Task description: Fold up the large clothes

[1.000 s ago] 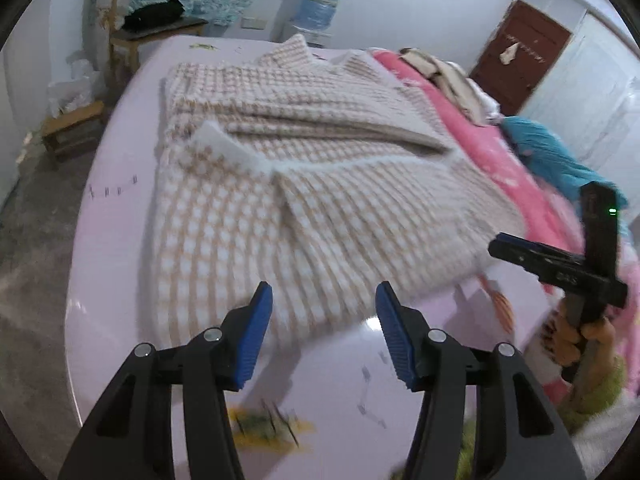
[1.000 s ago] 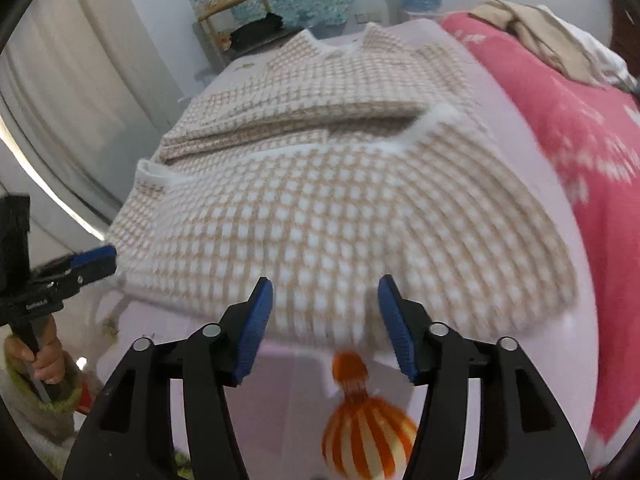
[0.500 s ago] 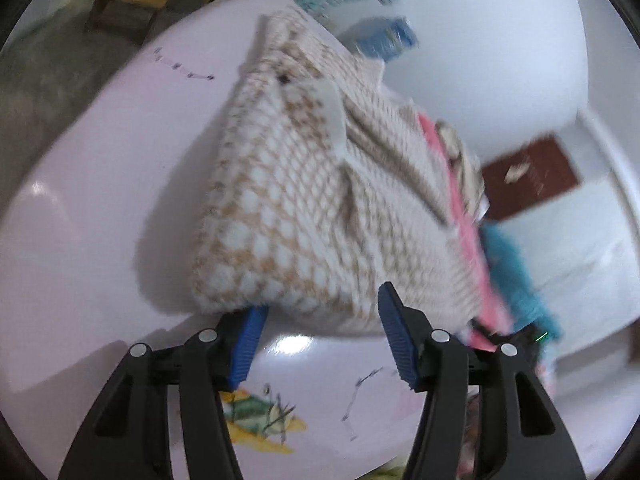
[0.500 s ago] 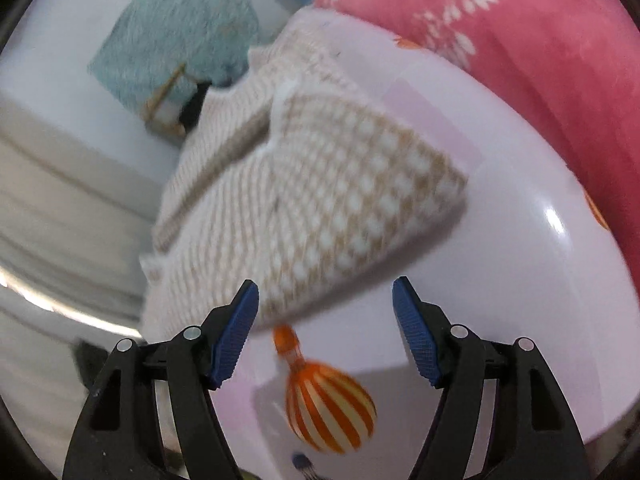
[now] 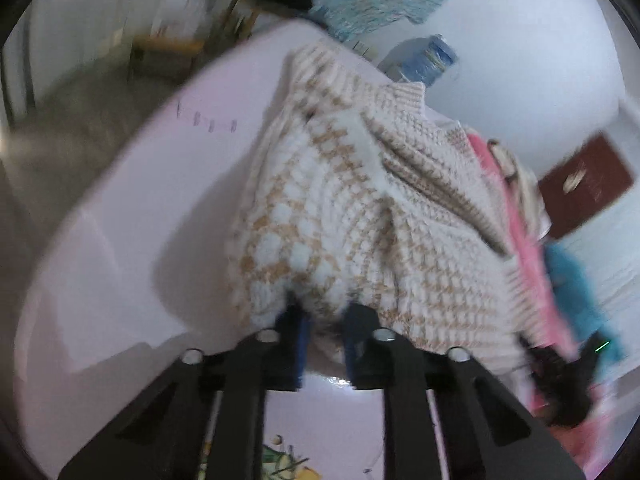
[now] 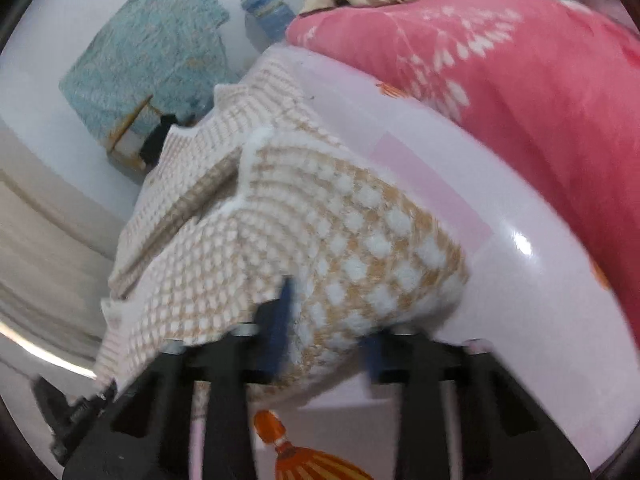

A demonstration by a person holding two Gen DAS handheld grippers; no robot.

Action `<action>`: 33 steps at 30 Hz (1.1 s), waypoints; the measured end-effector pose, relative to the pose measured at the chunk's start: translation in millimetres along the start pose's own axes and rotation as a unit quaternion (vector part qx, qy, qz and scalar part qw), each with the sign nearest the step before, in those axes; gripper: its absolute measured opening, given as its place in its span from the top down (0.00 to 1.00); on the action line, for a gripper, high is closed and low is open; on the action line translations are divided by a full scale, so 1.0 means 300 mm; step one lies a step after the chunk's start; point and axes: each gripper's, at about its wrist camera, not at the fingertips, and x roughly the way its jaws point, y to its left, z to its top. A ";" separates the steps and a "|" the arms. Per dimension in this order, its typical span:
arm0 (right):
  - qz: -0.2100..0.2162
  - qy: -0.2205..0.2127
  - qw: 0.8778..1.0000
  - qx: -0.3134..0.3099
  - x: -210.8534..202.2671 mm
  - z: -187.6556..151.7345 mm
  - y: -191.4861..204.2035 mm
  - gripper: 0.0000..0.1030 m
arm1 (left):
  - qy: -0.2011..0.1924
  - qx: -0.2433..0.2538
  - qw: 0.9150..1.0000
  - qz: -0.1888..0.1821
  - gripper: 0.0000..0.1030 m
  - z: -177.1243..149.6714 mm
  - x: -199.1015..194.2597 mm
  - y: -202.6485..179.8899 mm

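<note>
A beige and white checked knit sweater (image 5: 360, 220) lies partly folded on the pale pink bed sheet (image 5: 140, 220). My left gripper (image 5: 322, 312) is at its near left hem corner, jaws closing, blue pads pinching the bunched knit. In the right wrist view the same sweater (image 6: 320, 220) fills the middle. My right gripper (image 6: 328, 320) has its jaws closing on the near right hem corner, and the fabric drapes over the pads. The left gripper (image 6: 68, 412) shows blurred at the lower left there. The right gripper (image 5: 560, 380) shows dark and blurred at the lower right in the left wrist view.
A pink flowered blanket (image 6: 520, 100) with piled clothes lies along the bed's right side. A water bottle (image 5: 424, 60), a wooden chair (image 5: 248, 4) and a teal wall cloth stand beyond the far end. A brown door (image 5: 584, 184) is at the right. Bare floor lies left of the bed.
Both grippers rolled, came down to the sweater's near hem and went from open to shut on its two corners. The hem now bunches at the pads.
</note>
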 end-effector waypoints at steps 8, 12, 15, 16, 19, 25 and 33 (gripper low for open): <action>0.057 -0.048 0.996 -0.053 -0.235 0.033 0.114 0.94 | -0.104 0.101 0.989 0.024 0.93 -0.022 -0.291 -0.111; 0.081 -0.022 0.995 -0.048 -0.292 -0.034 0.069 0.93 | -0.074 0.093 0.993 0.005 0.92 -0.056 -0.370 -0.060; 0.076 0.041 0.996 -0.035 -0.228 -0.088 -0.002 0.87 | -0.011 0.073 0.997 0.005 0.90 -0.111 -0.323 0.007; 0.066 0.065 0.995 -0.021 -0.197 -0.109 -0.038 0.83 | 0.015 0.066 0.998 0.010 0.87 -0.128 -0.290 0.034; 0.045 0.100 0.994 0.012 -0.171 -0.141 -0.124 0.58 | 0.068 0.024 0.997 0.013 0.77 -0.156 -0.230 0.132; -0.027 0.021 0.999 -0.008 -0.371 -0.084 -0.170 0.38 | -0.008 0.016 0.998 0.060 0.69 -0.104 -0.411 0.224; 0.058 0.019 0.976 -0.209 -0.255 -0.104 0.250 0.50 | -0.007 0.156 0.987 -0.029 0.69 -0.059 -0.322 -0.092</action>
